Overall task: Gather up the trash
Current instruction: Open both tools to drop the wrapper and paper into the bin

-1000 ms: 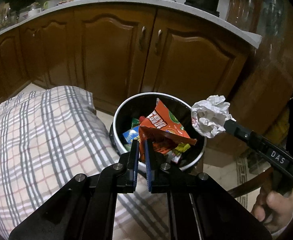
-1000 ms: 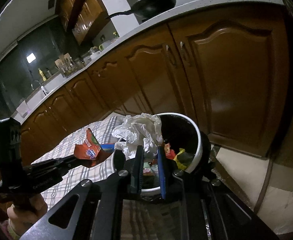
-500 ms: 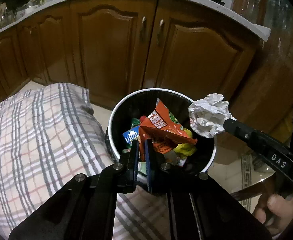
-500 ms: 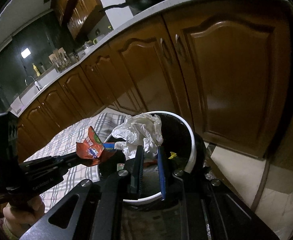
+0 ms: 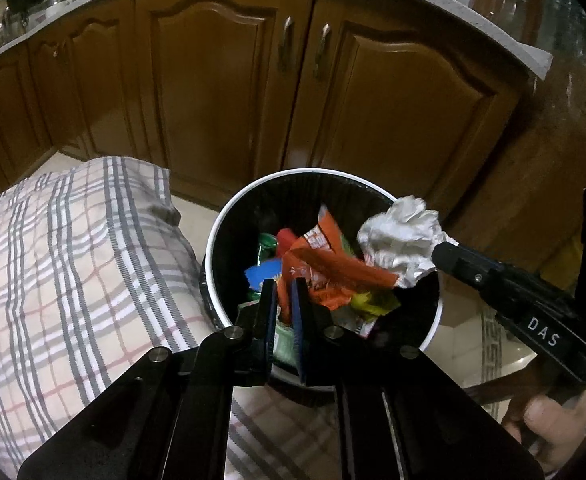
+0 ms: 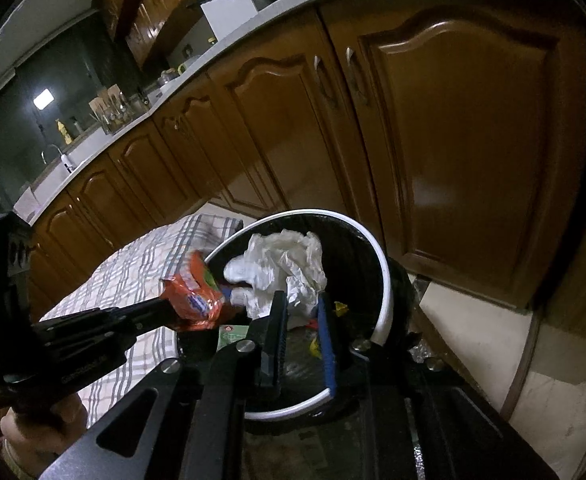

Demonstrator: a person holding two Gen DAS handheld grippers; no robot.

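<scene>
A round black bin with a white rim (image 5: 229, 224) stands on the floor and holds several colourful wrappers; it also shows in the right wrist view (image 6: 385, 276). My left gripper (image 5: 283, 284) is shut on an orange snack wrapper (image 5: 325, 264) over the bin's mouth; the wrapper (image 6: 195, 296) also shows in the right wrist view. My right gripper (image 6: 303, 300) is shut on a crumpled white paper ball (image 6: 285, 264), held over the bin's rim; the ball (image 5: 401, 240) also shows in the left wrist view.
A checked cloth (image 5: 73, 264) covers a surface left of the bin. Brown wooden cabinet doors (image 5: 221, 92) under a white counter stand just behind the bin. Pale tiled floor (image 6: 553, 420) lies to the right.
Both grippers have moved closer over the bin and lower, still holding the wrapper and the paper ball. The bin looms larger in both views.
</scene>
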